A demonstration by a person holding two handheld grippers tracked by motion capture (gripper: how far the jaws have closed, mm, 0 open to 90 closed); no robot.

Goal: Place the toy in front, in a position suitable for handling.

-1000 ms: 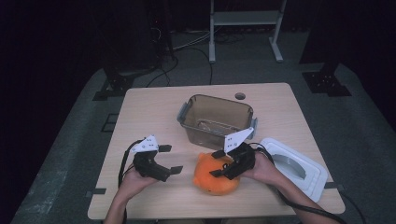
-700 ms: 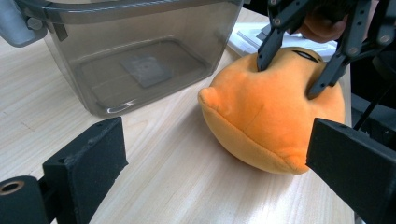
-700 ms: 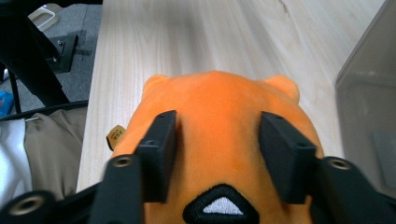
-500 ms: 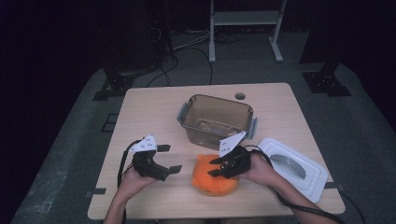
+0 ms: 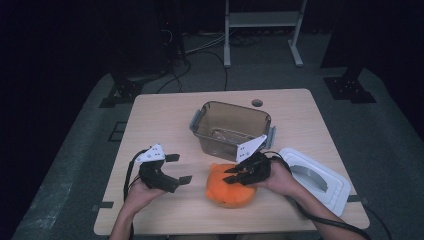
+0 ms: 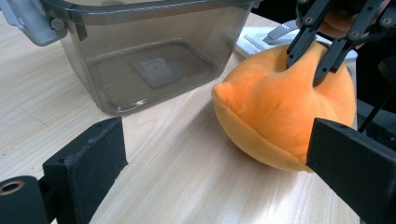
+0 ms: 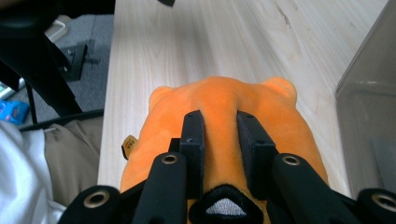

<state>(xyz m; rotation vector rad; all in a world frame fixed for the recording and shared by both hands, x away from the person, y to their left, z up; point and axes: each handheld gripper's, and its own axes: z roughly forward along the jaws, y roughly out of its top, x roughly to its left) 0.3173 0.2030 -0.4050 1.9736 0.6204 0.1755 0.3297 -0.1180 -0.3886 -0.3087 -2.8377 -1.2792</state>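
Observation:
An orange plush toy (image 5: 225,192) lies on the wooden table (image 5: 165,125) near its front edge, just in front of a smoky clear plastic box (image 5: 200,127). My right gripper (image 5: 231,176) comes in from the right and its jaws have just been closing; they now pinch a fold on top of the plush toy (image 7: 219,100), as the right gripper view (image 7: 219,126) shows. My left gripper (image 5: 181,168) rests to the left of the toy, open, with nothing between its jaws (image 6: 219,163). In the left gripper view the plush toy (image 6: 271,116) bulges under the right gripper (image 6: 304,72).
The box (image 6: 154,56) stands empty, with grey latches on its ends. A white lid (image 5: 312,177) lies at the right behind my right hand. A cable hole (image 5: 257,103) sits near the far table edge. A metal stand (image 5: 260,20) is on the floor beyond.
The right gripper's jaws have closed from wide to a pinch on the top of the plush toy, and it shifted slightly left. The left gripper has stayed put.

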